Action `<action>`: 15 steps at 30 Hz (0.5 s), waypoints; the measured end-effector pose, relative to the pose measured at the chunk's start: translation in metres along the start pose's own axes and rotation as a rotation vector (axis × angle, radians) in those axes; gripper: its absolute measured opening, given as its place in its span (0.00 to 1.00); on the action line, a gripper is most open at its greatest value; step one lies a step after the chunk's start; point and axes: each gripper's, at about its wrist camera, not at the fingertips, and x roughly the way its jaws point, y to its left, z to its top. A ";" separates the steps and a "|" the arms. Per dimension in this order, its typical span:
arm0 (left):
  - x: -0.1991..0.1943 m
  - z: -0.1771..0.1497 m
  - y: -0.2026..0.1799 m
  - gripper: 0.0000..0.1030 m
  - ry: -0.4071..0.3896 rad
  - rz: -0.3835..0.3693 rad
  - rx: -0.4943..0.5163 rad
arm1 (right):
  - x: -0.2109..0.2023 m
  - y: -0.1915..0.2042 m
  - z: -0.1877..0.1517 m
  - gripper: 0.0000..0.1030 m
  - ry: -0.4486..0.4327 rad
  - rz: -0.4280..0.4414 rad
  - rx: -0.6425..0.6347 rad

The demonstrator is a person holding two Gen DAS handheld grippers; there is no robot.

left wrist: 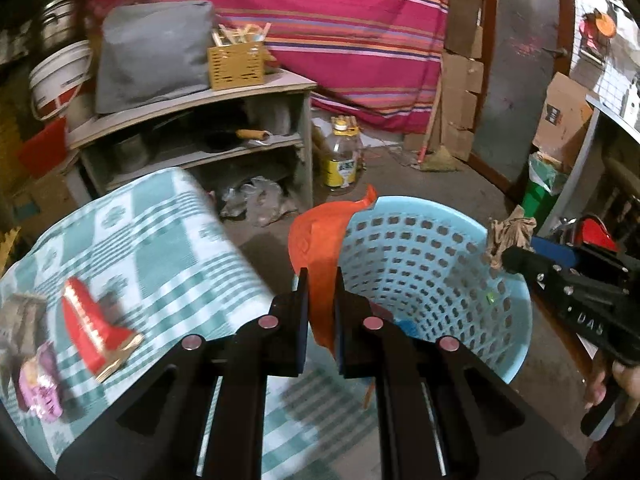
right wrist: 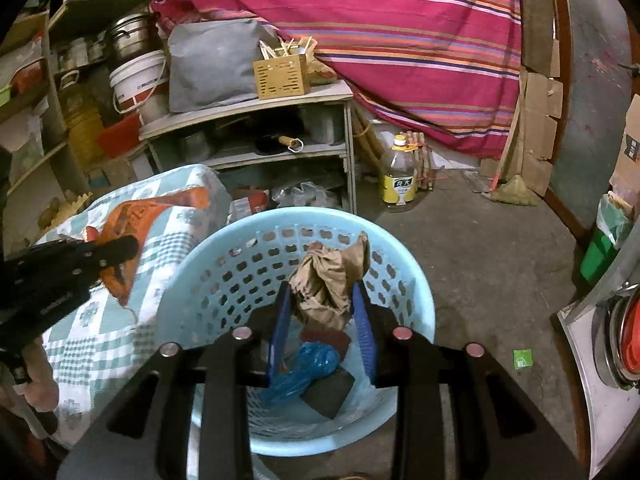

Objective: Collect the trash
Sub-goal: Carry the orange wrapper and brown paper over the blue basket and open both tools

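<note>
My left gripper (left wrist: 321, 276) is shut on an orange plastic bag (left wrist: 320, 240), held just left of the rim of the light blue perforated basket (left wrist: 420, 264). My right gripper (right wrist: 321, 286) is shut on a crumpled brown paper (right wrist: 328, 276) over the basket (right wrist: 280, 216). A blue plastic bag (right wrist: 304, 368) and a dark block (right wrist: 330, 394) lie inside the basket. On the green checked tablecloth (left wrist: 160, 240) lie a red wrapper (left wrist: 92, 328) and a pink wrapper (left wrist: 40, 388). Each gripper shows in the other's view: the right gripper (left wrist: 508, 256) and the left gripper (right wrist: 130, 248).
A grey shelf unit (right wrist: 256, 128) stands behind the table, with clear plastic bags at its foot. An oil bottle (right wrist: 400, 176) and a broom (right wrist: 512, 192) are on the concrete floor. A green scrap (right wrist: 522, 358) lies right of the basket. A green bin (left wrist: 540, 196) stands at the right.
</note>
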 end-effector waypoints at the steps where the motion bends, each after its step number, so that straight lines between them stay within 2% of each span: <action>1: 0.004 0.002 -0.005 0.09 0.002 -0.006 0.007 | 0.002 -0.002 0.000 0.30 0.001 -0.001 0.005; 8: 0.016 0.017 -0.025 0.10 0.000 -0.038 0.024 | 0.009 -0.014 0.003 0.30 0.004 -0.015 0.021; 12: 0.014 0.023 -0.026 0.28 -0.010 -0.042 0.028 | 0.012 -0.015 0.002 0.30 0.009 -0.023 0.026; 15: 0.006 0.025 -0.022 0.35 -0.030 -0.030 0.027 | 0.013 -0.015 0.001 0.30 0.012 -0.025 0.026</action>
